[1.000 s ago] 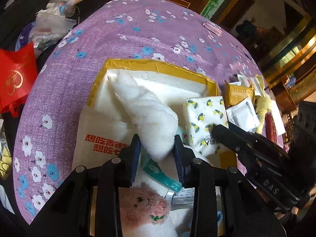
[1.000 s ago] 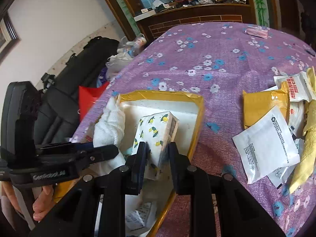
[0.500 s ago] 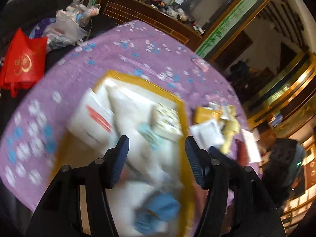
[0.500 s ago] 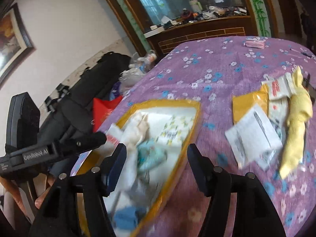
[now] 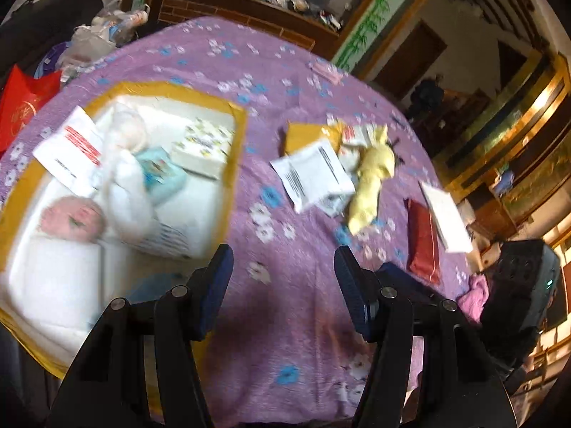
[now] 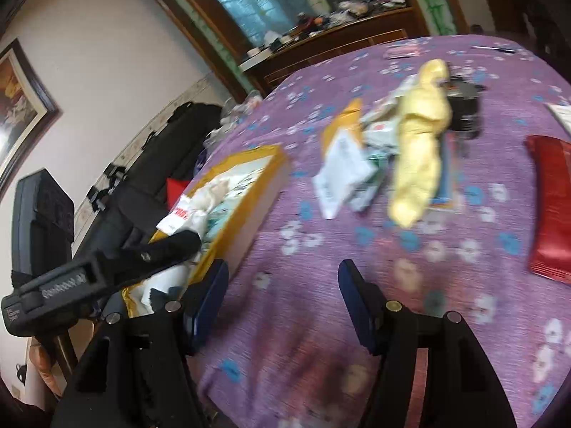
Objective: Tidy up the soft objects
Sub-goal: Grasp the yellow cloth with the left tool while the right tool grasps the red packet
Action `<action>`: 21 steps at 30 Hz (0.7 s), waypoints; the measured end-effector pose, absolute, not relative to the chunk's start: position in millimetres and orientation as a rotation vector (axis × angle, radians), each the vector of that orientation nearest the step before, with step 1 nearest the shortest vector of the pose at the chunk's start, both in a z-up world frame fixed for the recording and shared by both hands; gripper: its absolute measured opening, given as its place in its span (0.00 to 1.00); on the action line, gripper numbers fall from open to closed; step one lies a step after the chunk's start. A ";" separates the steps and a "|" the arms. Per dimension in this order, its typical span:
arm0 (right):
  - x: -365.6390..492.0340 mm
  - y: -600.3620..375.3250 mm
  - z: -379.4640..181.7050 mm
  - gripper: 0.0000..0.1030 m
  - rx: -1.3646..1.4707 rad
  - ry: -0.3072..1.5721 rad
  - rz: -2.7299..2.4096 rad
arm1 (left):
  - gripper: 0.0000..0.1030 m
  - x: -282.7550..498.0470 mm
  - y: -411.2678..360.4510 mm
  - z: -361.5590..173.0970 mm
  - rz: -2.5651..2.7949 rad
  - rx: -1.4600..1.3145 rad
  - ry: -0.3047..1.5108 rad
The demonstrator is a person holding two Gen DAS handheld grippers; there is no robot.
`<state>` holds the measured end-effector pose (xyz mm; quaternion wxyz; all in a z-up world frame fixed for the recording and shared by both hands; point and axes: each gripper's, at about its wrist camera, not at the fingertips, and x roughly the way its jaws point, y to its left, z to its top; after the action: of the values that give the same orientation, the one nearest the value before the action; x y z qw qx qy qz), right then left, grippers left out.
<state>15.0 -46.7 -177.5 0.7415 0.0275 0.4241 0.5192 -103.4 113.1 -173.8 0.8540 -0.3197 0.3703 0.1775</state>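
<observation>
A yellow-rimmed box (image 5: 238,132) (image 6: 257,192) on the purple flowered tablecloth holds a white towel (image 5: 125,178), a lemon-print tissue pack (image 5: 205,146), a pink plush (image 5: 71,217) and white packets. To its right lies a pile: a yellow soft toy (image 5: 371,178) (image 6: 421,142), a white mailer (image 5: 314,174) (image 6: 342,174) and an orange packet (image 5: 303,135). My left gripper (image 5: 283,278) is open over bare cloth right of the box, nothing between its fingers. My right gripper (image 6: 283,289) is also open and empty, short of the pile.
A red packet (image 5: 423,242) (image 6: 553,207) and a white booklet (image 5: 446,217) lie at the right. A dark object (image 6: 464,107) sits behind the yellow toy. Bags and a red sack (image 5: 25,107) stand beyond the table's left edge. A wooden cabinet (image 5: 249,10) is behind.
Both grippers let go, the left of the white towel and the right of the tissue pack, which stay in the box. Both opened wide and swung right over the cloth.
</observation>
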 end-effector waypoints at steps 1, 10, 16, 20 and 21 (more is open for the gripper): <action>19.0 -51.8 -177.2 0.62 0.070 0.926 1.133 | 0.58 -99.2 108.4 -175.0 0.375 -0.663 0.790; 64.2 -100.4 -175.9 0.77 0.186 0.925 1.060 | 0.57 -69.6 73.4 -182.0 0.336 -0.631 0.871; 109.2 -143.4 -167.8 0.77 0.191 0.889 0.788 | 0.57 -59.2 65.8 -179.9 0.283 -0.664 0.859; 146.4 -163.0 -176.1 0.77 0.238 0.923 0.647 | 0.57 -51.4 61.2 -177.0 0.299 -0.661 0.856; 157.2 -160.7 -181.9 0.77 0.244 0.949 0.649 | 0.57 -49.7 59.8 -176.0 0.288 -0.657 0.858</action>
<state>157.2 -160.7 -181.9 0.8322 0.1152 0.4477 0.3061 -49.7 59.8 -176.0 0.8477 -0.3116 0.4070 0.1368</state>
